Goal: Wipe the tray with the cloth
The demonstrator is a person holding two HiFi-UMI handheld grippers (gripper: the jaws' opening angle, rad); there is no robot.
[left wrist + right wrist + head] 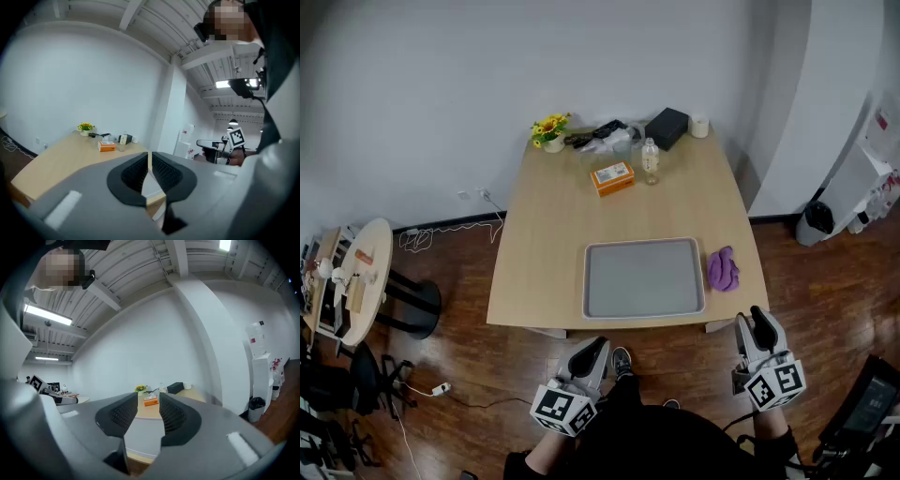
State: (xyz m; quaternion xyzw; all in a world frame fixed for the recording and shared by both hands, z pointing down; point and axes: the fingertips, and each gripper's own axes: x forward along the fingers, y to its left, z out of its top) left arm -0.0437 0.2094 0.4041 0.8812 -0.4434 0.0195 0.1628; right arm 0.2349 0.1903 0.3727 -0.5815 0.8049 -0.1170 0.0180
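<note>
From the head view, neither gripper had reached the work. The left gripper (589, 352) and right gripper (753, 323) both hung short of the near edge of the surface (546, 234). The tray (644, 278) lay bare near that edge. The purple cloth (723, 269) sat bunched just beside the tray's right rim, untouched. To my eye the step in hand was fetching the cloth. The right gripper was the nearer one. It would do best to open wide, come down over the top of the bunch and close firmly, leaving a fold hanging to drag across the tray. The left might steady the tray's rim.

I counted one tray, one cloth, one orange box (612, 177), one clear bottle (650, 160), one black box (667, 127), one small white roll (700, 126), one pot of yellow flowers (550, 129), and a dark tangle beside the pot that I could not sort.

In the left gripper view its fingers (136, 173) were drawn together to a bare sliver, holding nothing.

In the right gripper view its fingers (174, 417) stood a little apart and empty. The tray and the orange box showed through the gap.
</note>
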